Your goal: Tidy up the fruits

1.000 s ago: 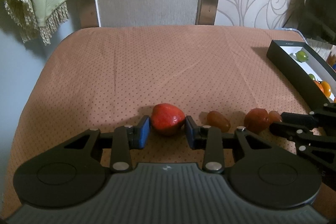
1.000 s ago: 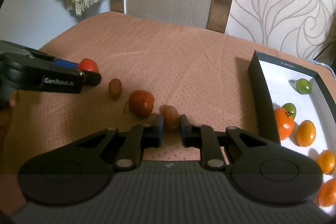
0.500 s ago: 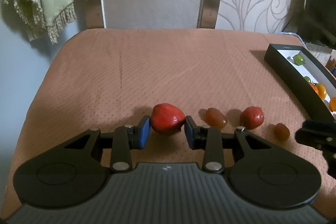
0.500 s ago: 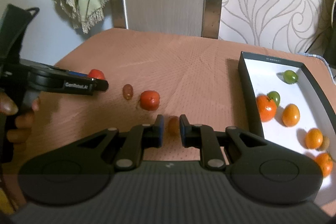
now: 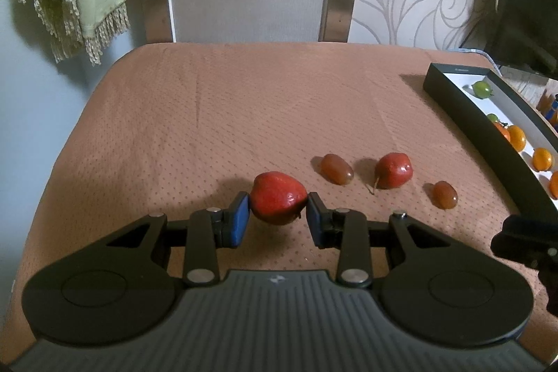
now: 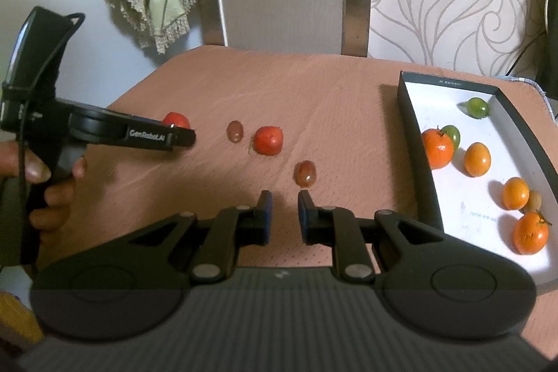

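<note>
Left claw (image 5: 278, 218) clenched on red fruit (image 5: 278, 197), lifted just off brown cushion (image 5: 244, 114). Right claw (image 6: 281, 215) released, empty, near brown grape (image 6: 306, 173). Step as I judge it: carry. Next I move fruit to box (image 6: 415, 128) at right.

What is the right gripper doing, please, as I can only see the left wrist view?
Observer: The right gripper is open and empty; a brown fruit lies just beyond its fingertips.
Operator: Thank you. How full is the tray?
Observer: The tray holds seven fruits in all.
Operator: Is anything tucked beside the oranges?
Observer: A small tan fruit sits against the right side of one orange.
</note>
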Demonstrator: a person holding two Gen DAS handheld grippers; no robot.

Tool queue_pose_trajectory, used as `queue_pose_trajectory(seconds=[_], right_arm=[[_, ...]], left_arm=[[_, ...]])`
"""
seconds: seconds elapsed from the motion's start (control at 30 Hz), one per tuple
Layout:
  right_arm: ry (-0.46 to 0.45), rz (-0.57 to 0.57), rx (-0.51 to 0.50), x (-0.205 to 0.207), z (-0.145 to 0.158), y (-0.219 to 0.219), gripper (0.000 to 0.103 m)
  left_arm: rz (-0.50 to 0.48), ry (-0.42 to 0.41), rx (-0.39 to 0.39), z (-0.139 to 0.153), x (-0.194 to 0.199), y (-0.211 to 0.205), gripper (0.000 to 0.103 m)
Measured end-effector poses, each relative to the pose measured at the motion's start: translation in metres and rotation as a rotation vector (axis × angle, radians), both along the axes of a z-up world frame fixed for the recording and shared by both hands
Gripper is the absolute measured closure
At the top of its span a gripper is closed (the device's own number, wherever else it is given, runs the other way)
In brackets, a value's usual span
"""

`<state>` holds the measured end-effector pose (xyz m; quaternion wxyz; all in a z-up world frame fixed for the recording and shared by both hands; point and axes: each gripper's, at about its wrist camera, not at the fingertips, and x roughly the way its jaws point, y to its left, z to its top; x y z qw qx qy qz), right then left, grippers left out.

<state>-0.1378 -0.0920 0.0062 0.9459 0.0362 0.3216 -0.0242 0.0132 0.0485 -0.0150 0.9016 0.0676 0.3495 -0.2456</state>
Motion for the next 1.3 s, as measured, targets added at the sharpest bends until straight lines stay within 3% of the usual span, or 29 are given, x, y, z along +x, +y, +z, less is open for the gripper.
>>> queue_pose_trajectory(seconds=[0.63, 1.3], right_arm=[[-0.027, 0.019, -0.003, -0.012, 0.005, -0.002, 0.085], [-0.025, -0.031, 0.007, -0.023, 0.005, -0.026, 0.085]], left_arm=[[-0.007, -0.013, -0.011, 0.009, -0.012, -0.006, 0.062], [-0.089, -0.046, -0.040, 0.030, -0.020, -0.053, 0.062]])
